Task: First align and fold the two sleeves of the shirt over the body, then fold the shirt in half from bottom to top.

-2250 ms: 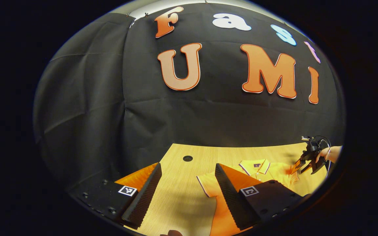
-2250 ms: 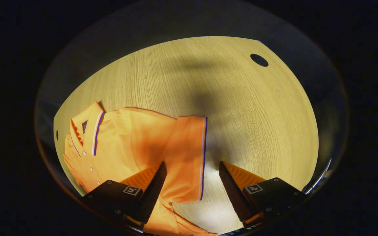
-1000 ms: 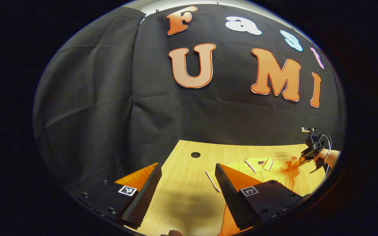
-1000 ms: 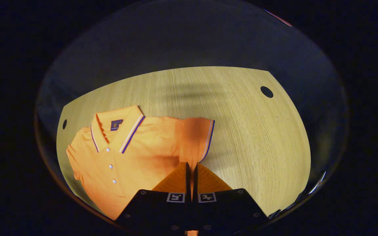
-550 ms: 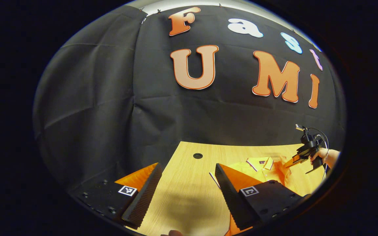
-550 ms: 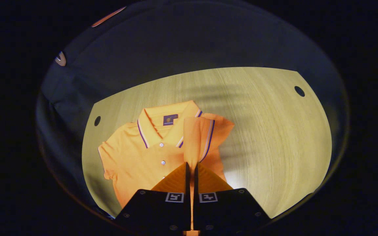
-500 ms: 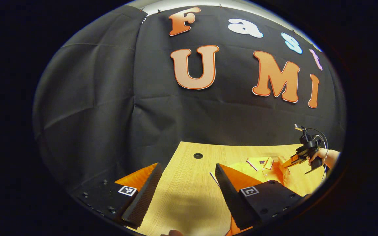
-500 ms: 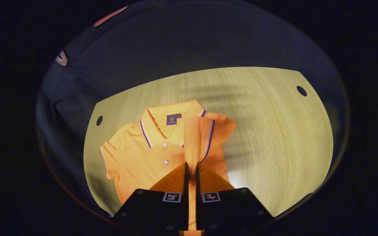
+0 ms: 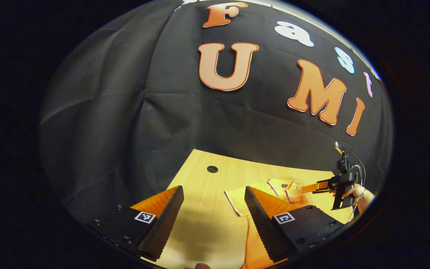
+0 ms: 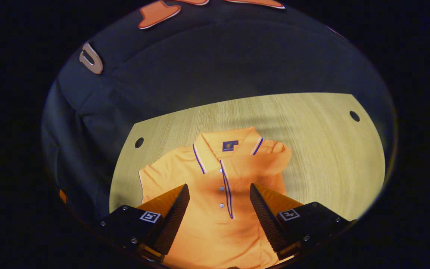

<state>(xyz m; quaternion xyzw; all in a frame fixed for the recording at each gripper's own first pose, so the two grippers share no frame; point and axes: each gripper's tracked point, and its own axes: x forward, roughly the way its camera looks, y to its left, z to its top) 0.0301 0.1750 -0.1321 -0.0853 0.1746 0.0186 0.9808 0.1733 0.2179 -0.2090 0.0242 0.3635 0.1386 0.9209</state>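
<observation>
Item: orange polo shirt (image 10: 215,194), flat on the wooden table (image 10: 323,149), collar toward the booth wall. In the right gripper view we log one sleeve (image 10: 259,160) folded across the chest, its striped cuff beside the buttons; the other sleeve (image 10: 151,179) lies spread out. Right gripper (image 10: 218,201): fingers parted, empty, hovering over the shirt body. In the left gripper view we log the left gripper (image 9: 212,209), released, above bare table beside the spread sleeve, and farther off the right gripper in a hand (image 9: 353,192). Two round table holes (image 10: 139,142) noted.
</observation>
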